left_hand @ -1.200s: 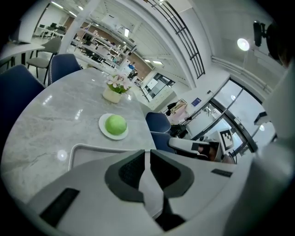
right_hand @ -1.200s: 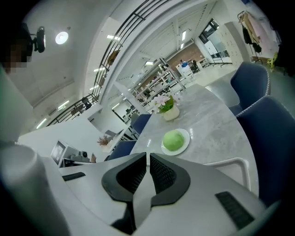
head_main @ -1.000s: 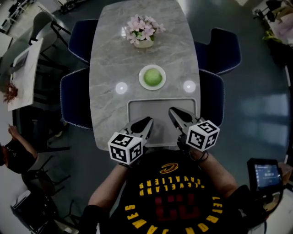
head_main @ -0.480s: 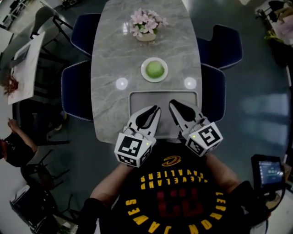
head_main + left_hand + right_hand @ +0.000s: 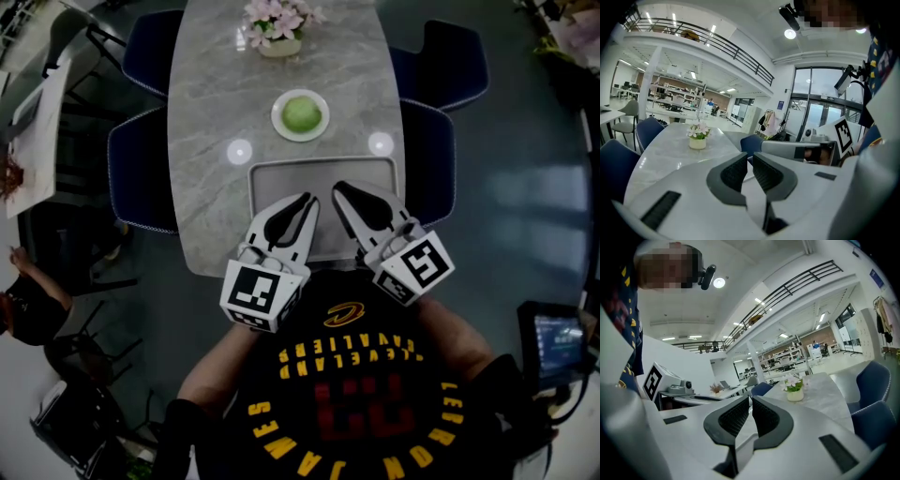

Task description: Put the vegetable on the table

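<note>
grey-veined marble forms the long table (image 5: 202, 112) we stand at, with dark blue chairs (image 5: 136, 178) along both long sides. a grey rectangular tray (image 5: 281, 180) lies at the near end of the table, its front rim along the near edge, and we see nothing lying in it. we hold both claws low over the tray's near half, tips pointing toward the far end. the left gripper (image 5: 307, 202) has its jaws drawn together with only a thin slit between the ribbed pads and nothing in it; its own view (image 5: 750, 157) shows the same. the right gripper (image 5: 337, 187) is likewise closed and empty, as its view (image 5: 751, 399) confirms. just beyond the tray's far rim, on the table's midline, a white plate (image 5: 277, 119) carries the round green vegetable (image 5: 301, 113), well apart from both claws. a small pot of pale pink flowers (image 5: 275, 28) stands near the far end.
</note>
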Tool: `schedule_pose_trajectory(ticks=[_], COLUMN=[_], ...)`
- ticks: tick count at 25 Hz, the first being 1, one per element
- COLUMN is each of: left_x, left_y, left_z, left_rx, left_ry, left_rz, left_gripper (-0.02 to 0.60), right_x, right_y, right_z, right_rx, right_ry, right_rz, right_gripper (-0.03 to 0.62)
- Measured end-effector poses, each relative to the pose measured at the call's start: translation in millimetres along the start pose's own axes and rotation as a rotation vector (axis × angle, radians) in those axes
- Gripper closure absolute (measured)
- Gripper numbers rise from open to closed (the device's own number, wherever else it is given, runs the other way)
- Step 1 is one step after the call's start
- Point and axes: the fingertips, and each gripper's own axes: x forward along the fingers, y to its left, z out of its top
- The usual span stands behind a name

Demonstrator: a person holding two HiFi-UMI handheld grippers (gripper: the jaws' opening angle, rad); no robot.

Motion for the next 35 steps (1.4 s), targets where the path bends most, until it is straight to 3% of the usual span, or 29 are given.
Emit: schedule_pose_trajectory(ticks=[8,18,27,30,35], left_x=[-0.3,-6.3,4.2,9.4,14.1], left_y=[-1.4,-1.6,-21.6,-24.4,-23.2], left_z=[-1.9,-1.1,-8.8,-12.3,-14.7], left_rx=[0.001,0.008,0.026,0.075,0.048], left_ry=[-0.006,-0.004,0.040,0.043,0.036], left_rz=[-0.011,0.012,-0.014,-0.011,-0.030], left_gripper=[0.543,0.543,0.543,0.543,0.543], right_x=[-0.1,7.0,-12.7,-16.5,-20.6], right_y=[3.4,5.6,0.7,-4.5,-9.5], right_z=[-1.2,-17.1,-7.5,1.3,-13.8], right_rx=[-0.032,-0.076,-0.027,-0.018,-0.026], right_ry=[-0.023,0.052,-0.011,-0.058,0.025], right_rz=[0.006,0.016,-0.008,0.006,-0.019], right_gripper=[0.563,0.563,0.563,0.563,0.563])
